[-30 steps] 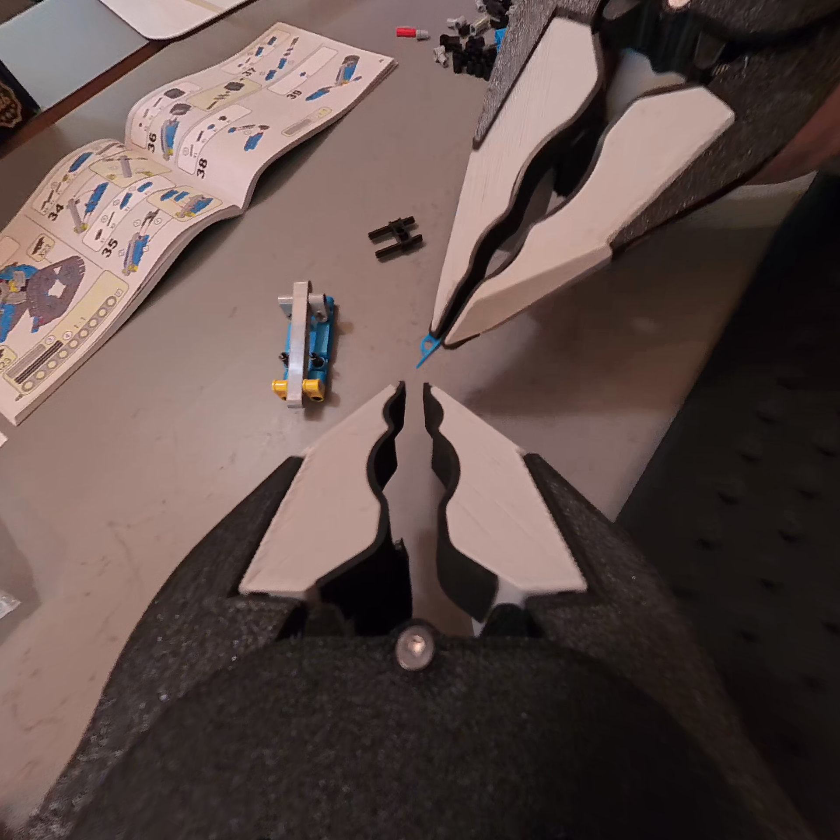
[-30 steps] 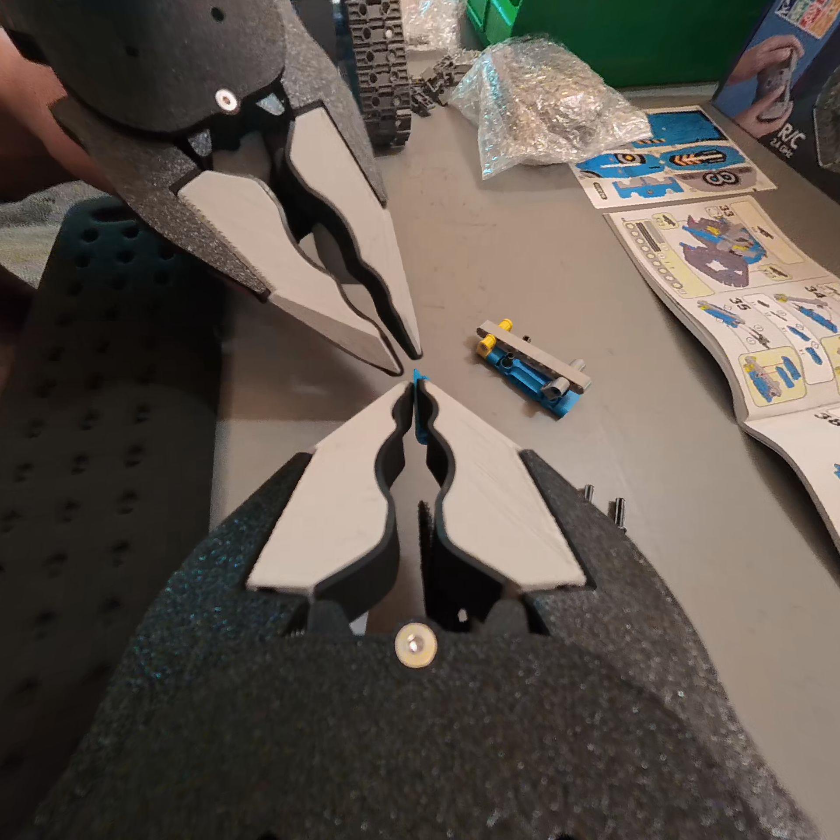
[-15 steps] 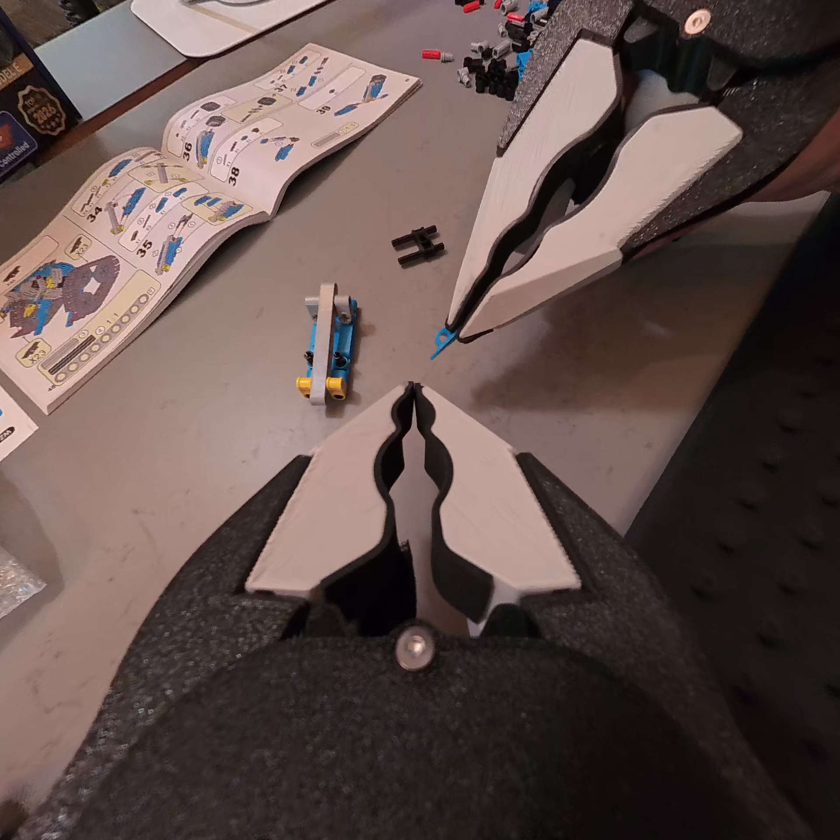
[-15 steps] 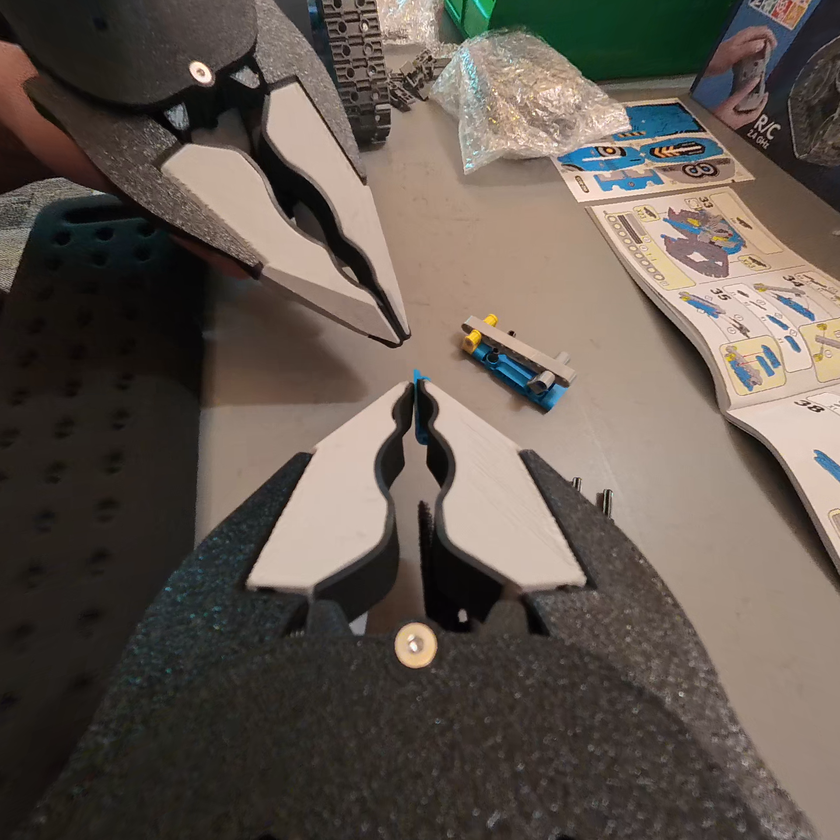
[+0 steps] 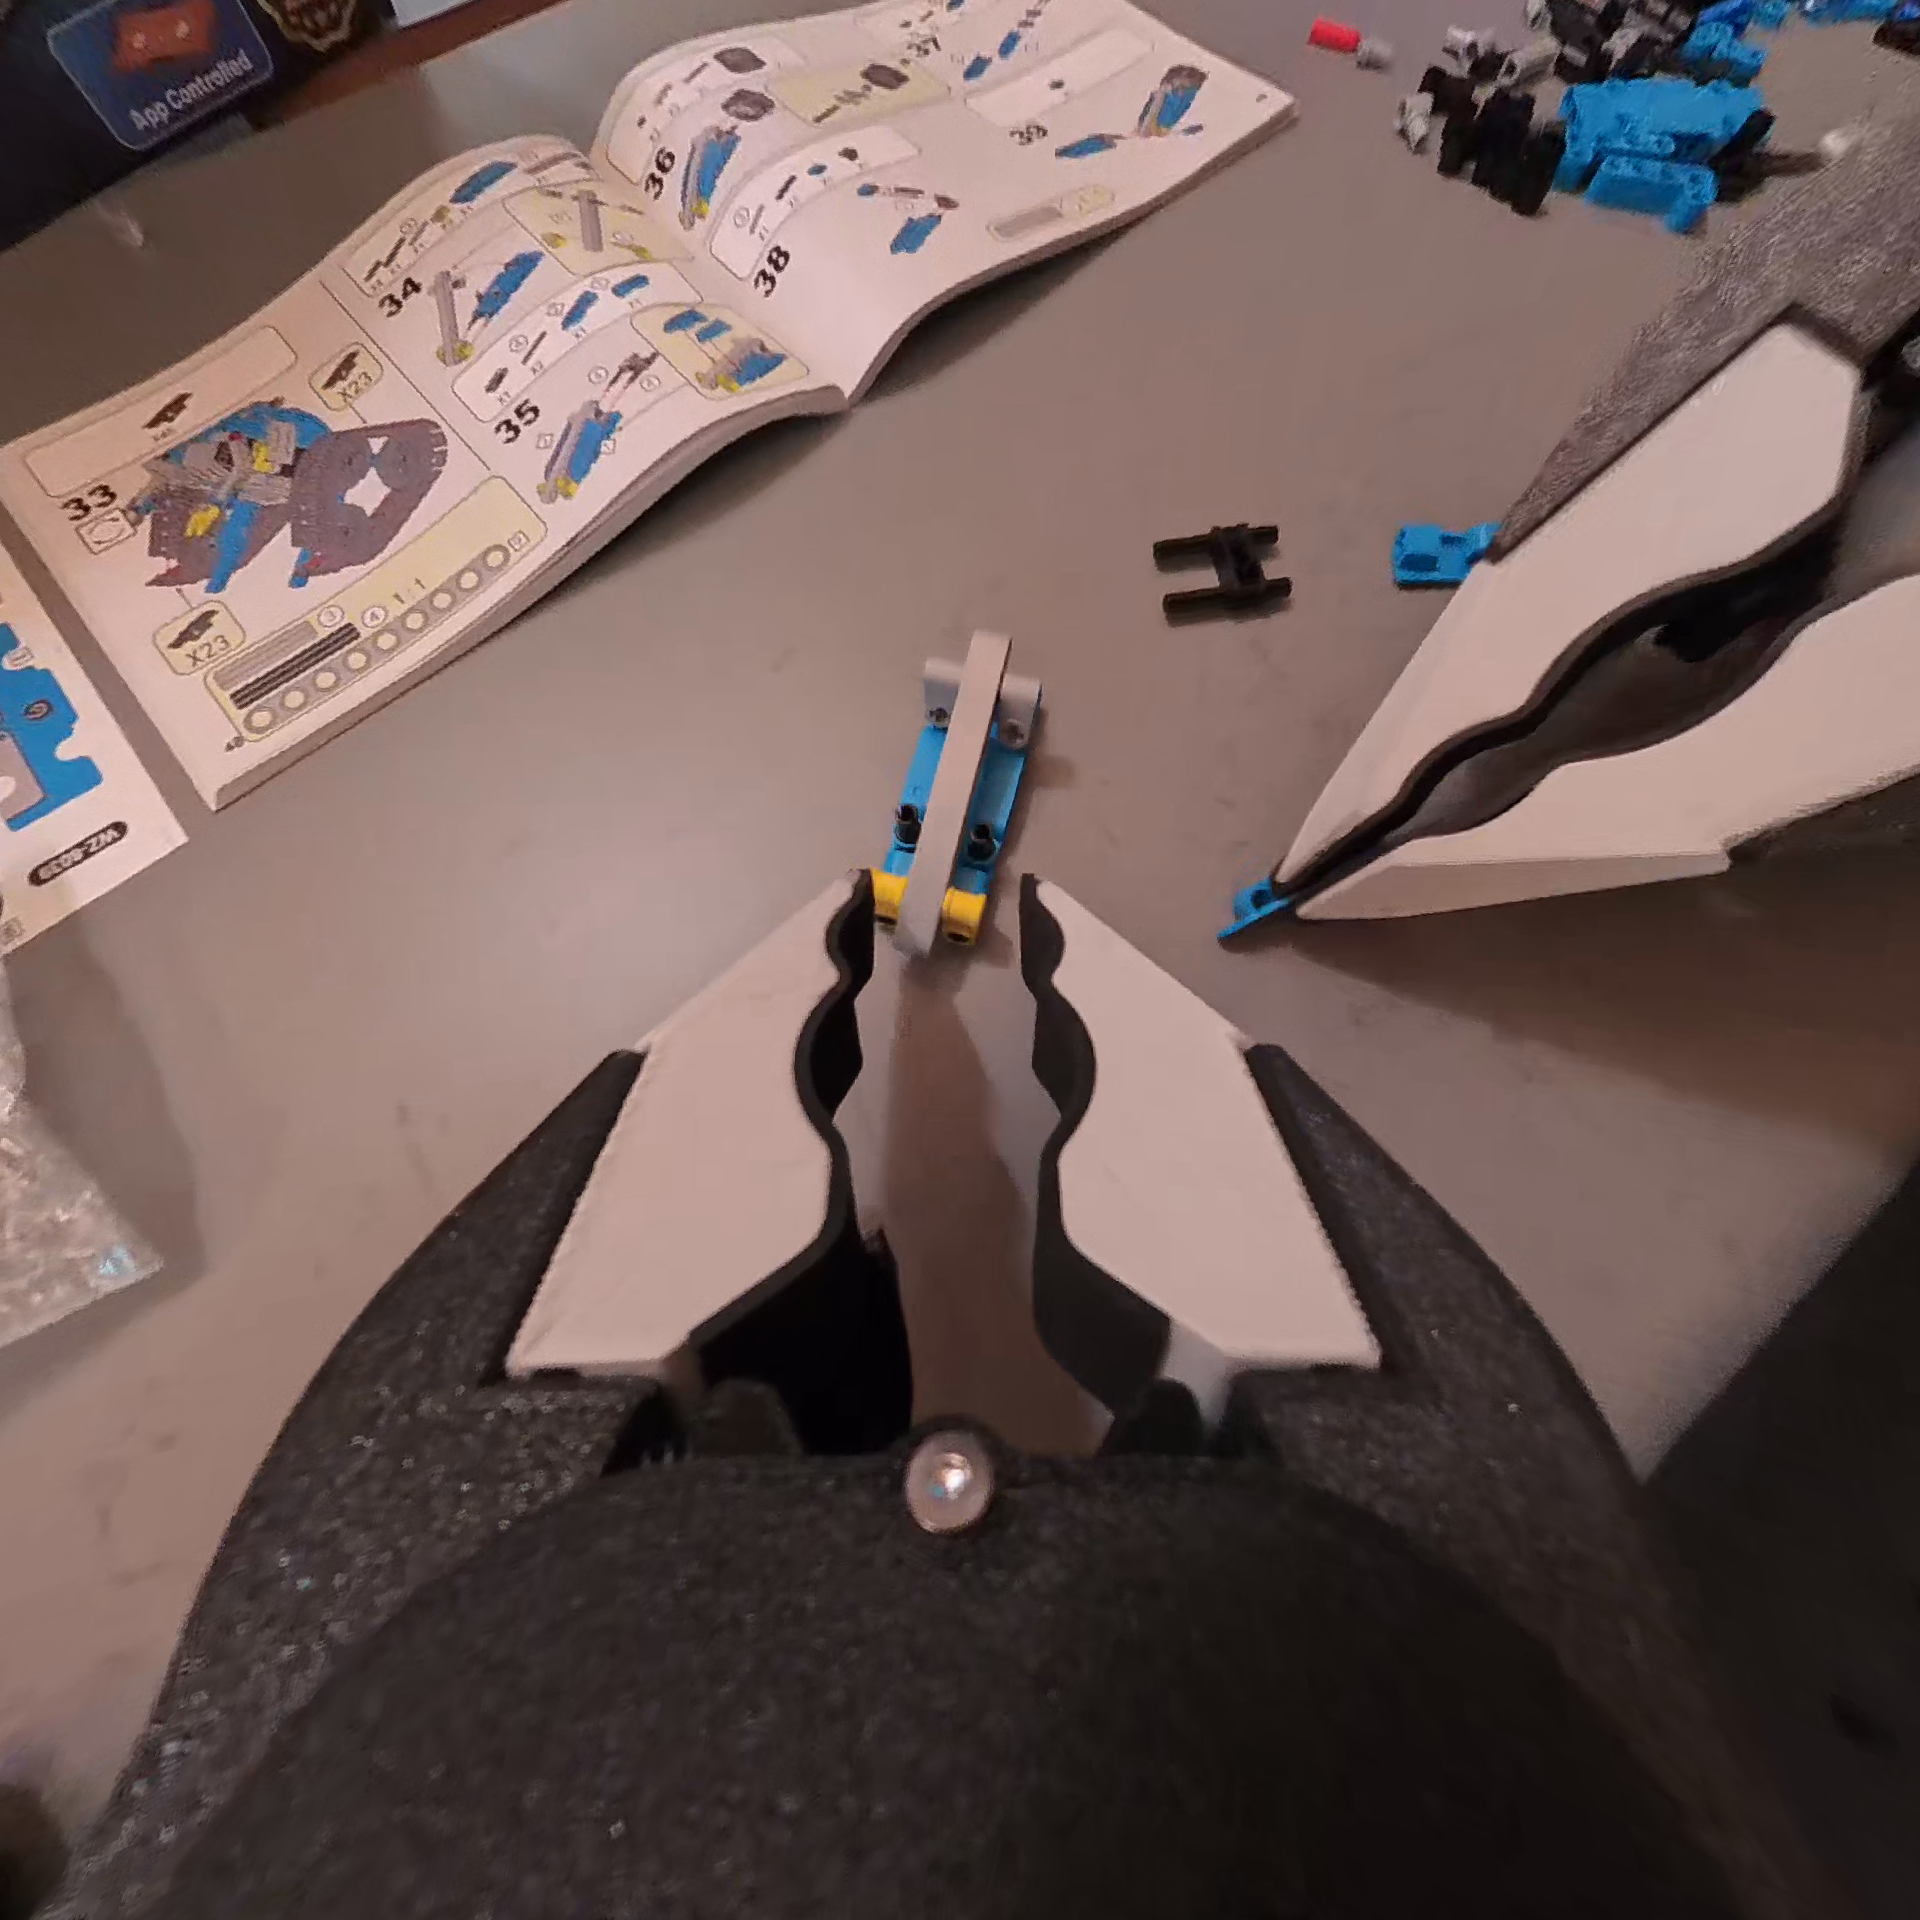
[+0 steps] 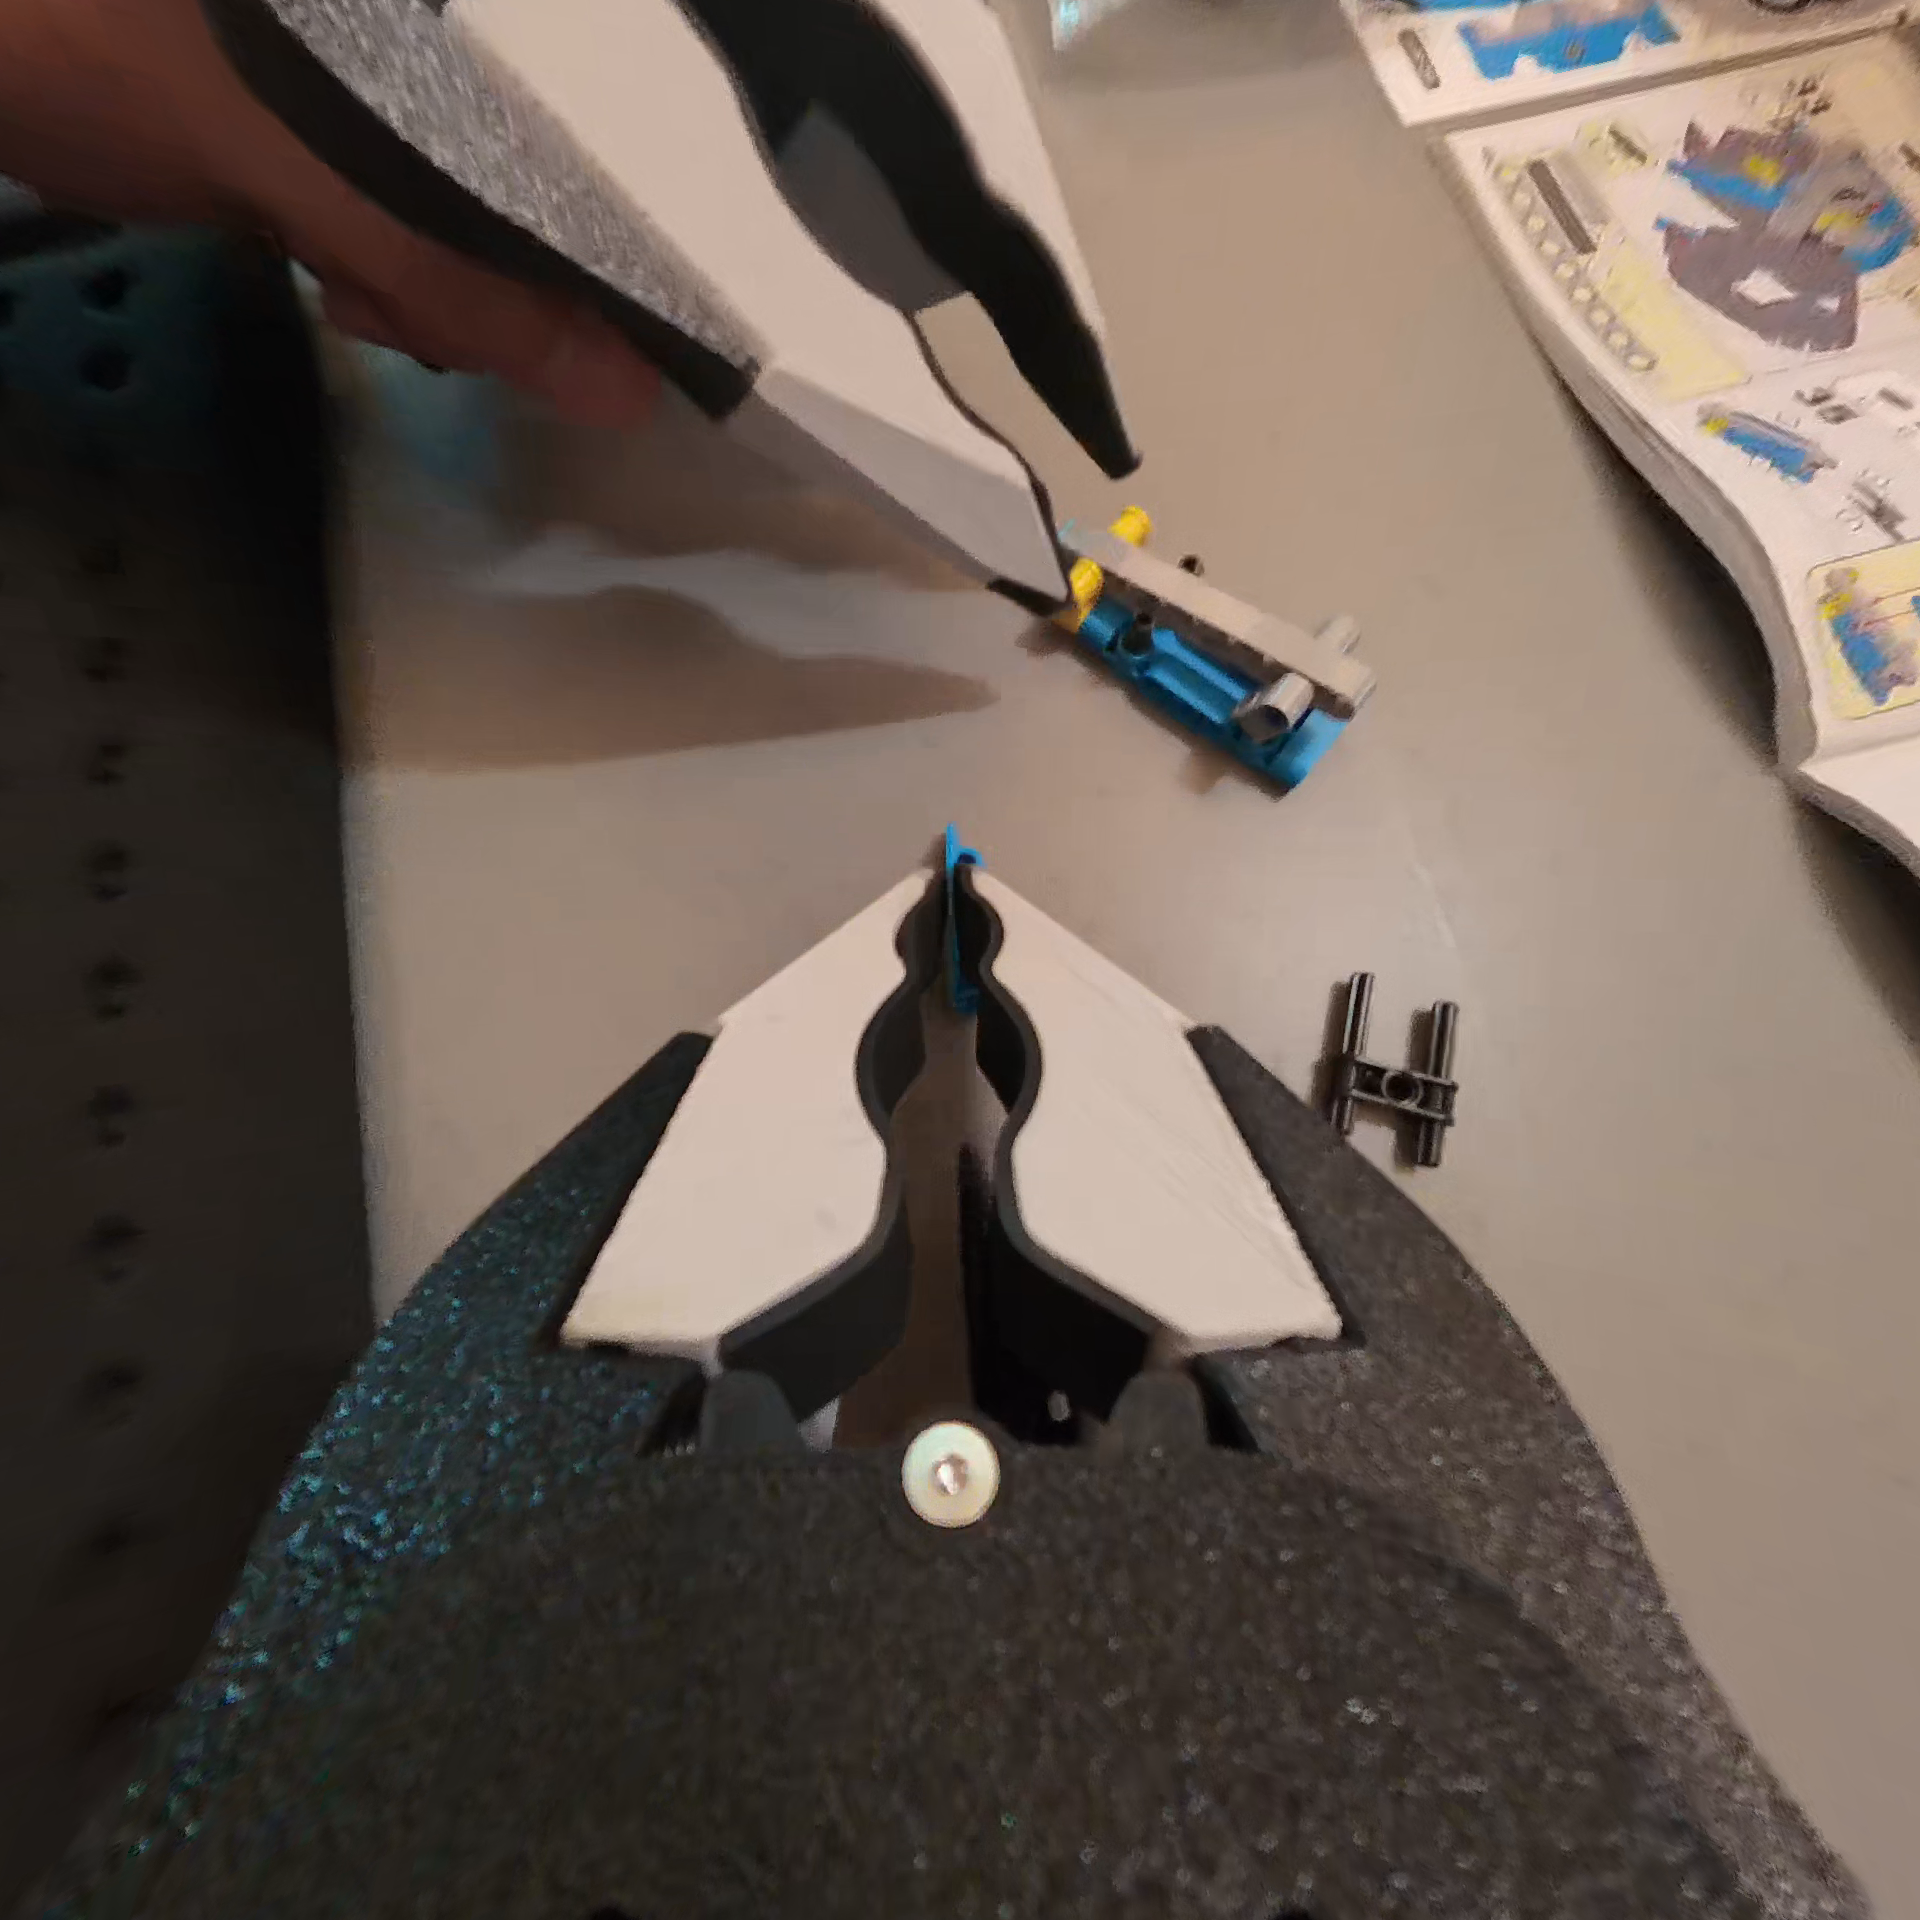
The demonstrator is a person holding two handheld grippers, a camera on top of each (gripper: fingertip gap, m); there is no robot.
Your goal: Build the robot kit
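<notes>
Two grippers: left gripper (image 5: 940, 899) parted around brick assembly (image 5: 961, 800) end; right gripper (image 6: 951, 868) pinching blue piece (image 6: 958, 935). Black connector (image 5: 1221, 571), booklet (image 5: 582, 343) near assembly.

Dim warm light, soft shadows, wide-angle bending at edges, right view motion-blurred

Small brick assembly (image 5: 958, 790) on the table (image 5: 623, 831) just ahead of the left gripper (image 5: 940, 904), its near end between the parted jaws, pin connector (image 5: 1222, 571) farther ahead to the right, open booklet (image 5: 582, 343) ahead left, thin piece (image 6: 958, 925) between the right gripper (image 6: 951, 883) jaws, loose parts pile (image 5: 1600, 114) far ahead right
</notes>
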